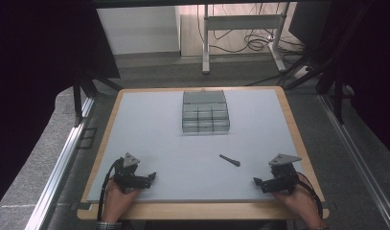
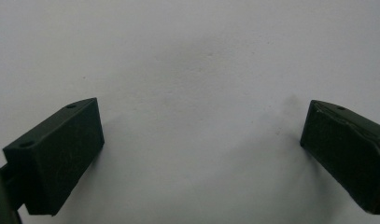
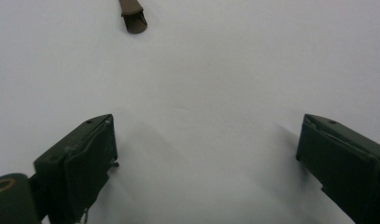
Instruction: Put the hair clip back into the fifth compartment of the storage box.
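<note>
Pale grey tabletop (image 1: 149, 139) with a wooden rim, dark room all around, and cables tangled under a metal stand (image 1: 240, 28) on the far floor. Toward the far middle of the table sits a grey compartmented box (image 1: 205, 115), its lid tipped open behind it. Nearer, right of centre, a small dark stick-like piece (image 1: 229, 160) lies flat and alone on the surface, nothing crowding it. Down at the near edge, the left gripper (image 1: 152, 177) rests low at the left, hand wrapped behind it, jaws pointing right and spread wide over bare table. The right gripper (image 1: 256, 181) sits at the near right, jaws aimed left, also spread apart and holding nothing. In the right gripper view the dark piece lies ahead, well clear of the jaws.
</note>
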The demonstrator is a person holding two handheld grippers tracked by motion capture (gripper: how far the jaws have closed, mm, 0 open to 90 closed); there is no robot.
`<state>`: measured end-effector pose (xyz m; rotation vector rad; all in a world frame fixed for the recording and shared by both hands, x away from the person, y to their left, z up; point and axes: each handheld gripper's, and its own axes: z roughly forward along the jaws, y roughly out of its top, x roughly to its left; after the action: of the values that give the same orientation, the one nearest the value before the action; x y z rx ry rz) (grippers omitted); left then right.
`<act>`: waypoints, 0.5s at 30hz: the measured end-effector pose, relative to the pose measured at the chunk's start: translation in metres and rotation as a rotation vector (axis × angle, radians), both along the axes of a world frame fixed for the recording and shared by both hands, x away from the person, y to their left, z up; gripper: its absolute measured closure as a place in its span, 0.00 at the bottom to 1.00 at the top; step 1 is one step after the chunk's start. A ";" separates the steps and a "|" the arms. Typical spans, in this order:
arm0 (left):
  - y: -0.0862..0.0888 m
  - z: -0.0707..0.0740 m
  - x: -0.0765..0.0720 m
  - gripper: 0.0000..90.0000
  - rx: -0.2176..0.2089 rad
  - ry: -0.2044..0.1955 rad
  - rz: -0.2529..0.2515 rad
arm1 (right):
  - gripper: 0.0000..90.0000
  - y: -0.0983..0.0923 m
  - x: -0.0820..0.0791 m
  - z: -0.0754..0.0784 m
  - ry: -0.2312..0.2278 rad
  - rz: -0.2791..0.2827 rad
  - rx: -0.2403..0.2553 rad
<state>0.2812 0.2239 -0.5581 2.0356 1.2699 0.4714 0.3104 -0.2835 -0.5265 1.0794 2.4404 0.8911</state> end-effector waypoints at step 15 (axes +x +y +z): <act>0.000 0.000 0.000 0.00 0.000 -0.001 0.001 | 0.04 0.003 0.001 0.001 0.012 -0.014 -0.010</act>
<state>0.2810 0.2238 -0.5582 2.0344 1.2703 0.4725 0.3111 -0.2807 -0.5258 1.0999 2.4413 0.8693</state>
